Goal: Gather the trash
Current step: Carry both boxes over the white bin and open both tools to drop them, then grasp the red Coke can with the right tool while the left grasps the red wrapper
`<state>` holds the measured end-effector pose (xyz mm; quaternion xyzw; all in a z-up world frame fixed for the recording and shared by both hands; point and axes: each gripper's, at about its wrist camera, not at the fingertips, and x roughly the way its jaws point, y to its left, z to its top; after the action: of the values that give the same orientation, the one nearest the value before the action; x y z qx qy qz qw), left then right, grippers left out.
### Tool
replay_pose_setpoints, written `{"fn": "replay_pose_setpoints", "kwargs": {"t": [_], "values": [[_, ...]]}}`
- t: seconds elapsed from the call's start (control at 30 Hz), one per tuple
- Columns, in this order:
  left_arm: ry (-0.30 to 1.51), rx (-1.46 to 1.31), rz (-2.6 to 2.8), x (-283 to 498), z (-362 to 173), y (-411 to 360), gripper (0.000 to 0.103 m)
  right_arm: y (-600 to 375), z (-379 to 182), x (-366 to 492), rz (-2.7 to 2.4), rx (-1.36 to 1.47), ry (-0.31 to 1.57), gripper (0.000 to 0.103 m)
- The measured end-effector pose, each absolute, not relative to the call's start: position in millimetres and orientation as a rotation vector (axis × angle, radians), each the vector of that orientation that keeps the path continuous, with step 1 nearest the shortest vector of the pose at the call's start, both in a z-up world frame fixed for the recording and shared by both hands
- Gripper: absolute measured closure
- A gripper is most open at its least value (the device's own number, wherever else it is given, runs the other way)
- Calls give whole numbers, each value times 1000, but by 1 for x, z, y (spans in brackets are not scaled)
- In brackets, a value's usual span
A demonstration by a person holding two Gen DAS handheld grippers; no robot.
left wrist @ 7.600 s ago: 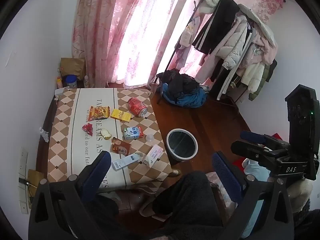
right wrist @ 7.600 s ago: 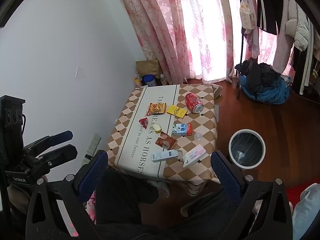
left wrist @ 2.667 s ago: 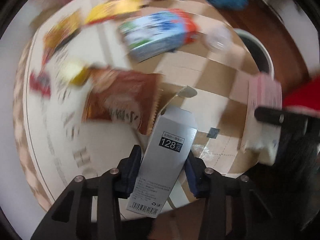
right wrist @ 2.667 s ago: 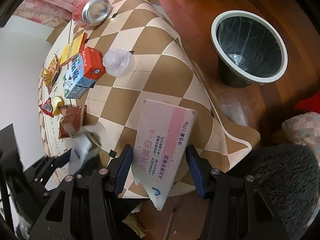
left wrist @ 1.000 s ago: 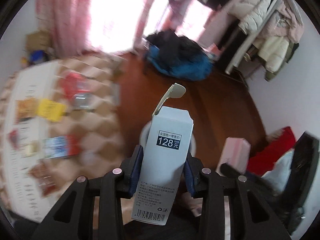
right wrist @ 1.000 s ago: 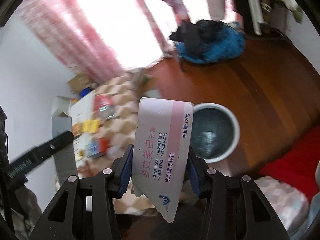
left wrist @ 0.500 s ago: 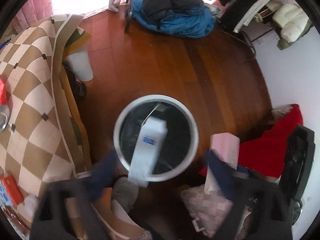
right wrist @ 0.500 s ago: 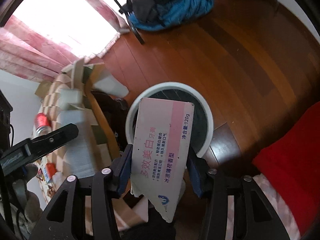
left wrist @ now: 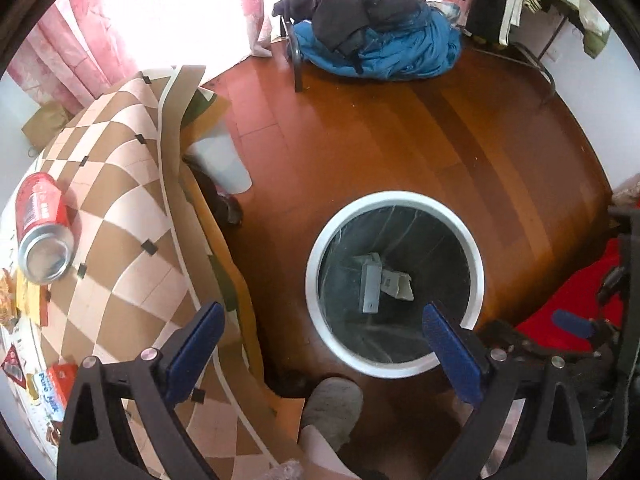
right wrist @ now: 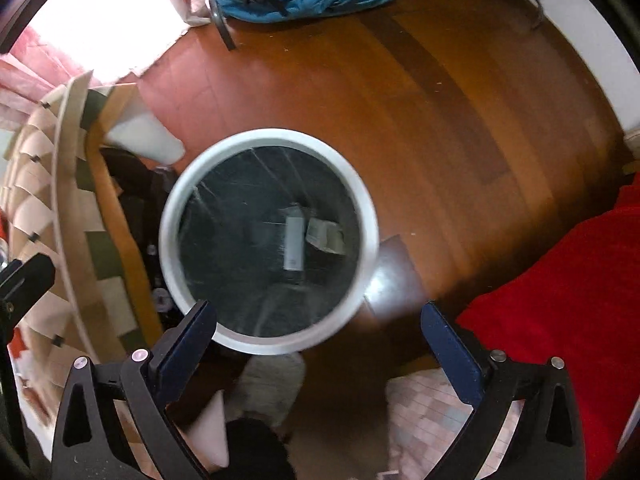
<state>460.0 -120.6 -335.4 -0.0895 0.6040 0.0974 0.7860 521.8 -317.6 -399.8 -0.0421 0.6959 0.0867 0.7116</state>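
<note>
A round bin with a white rim (left wrist: 394,198) and a black liner stands on the wooden floor; it also shows in the right wrist view (right wrist: 268,136). A grey box (left wrist: 370,288) and a crumpled piece (left wrist: 398,283) lie at its bottom; they show blurred in the right wrist view, the box (right wrist: 294,247) beside the piece (right wrist: 326,235). My left gripper (left wrist: 322,340) is open and empty above the bin's near rim. My right gripper (right wrist: 318,338) is open and empty above the bin's near edge. A red can (left wrist: 42,226) lies on the checked tablecloth (left wrist: 120,216).
A red-and-white carton (left wrist: 54,386) and snack wrappers lie at the table's left edge. A blue and black heap of clothes (left wrist: 368,36) lies on the floor by a rack. A grey slipper (left wrist: 332,406) is under the gripper. A red cloth (right wrist: 560,304) lies at right.
Both grippers have opened. The grey box has dropped to the bottom of the bin. The pink box has left my right gripper and is out of view.
</note>
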Motion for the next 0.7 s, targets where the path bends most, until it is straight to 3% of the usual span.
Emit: {"fn": "replay_pose_setpoints", "kwargs": {"t": [0.33,0.7], "values": [[1263,-183,199,443,-301,-136,2,-326,-367,502,162,-76,1504,0],[1158,-187,206,412,-229,-135,2,-337,-280,469,164,-29,1387,0]]}}
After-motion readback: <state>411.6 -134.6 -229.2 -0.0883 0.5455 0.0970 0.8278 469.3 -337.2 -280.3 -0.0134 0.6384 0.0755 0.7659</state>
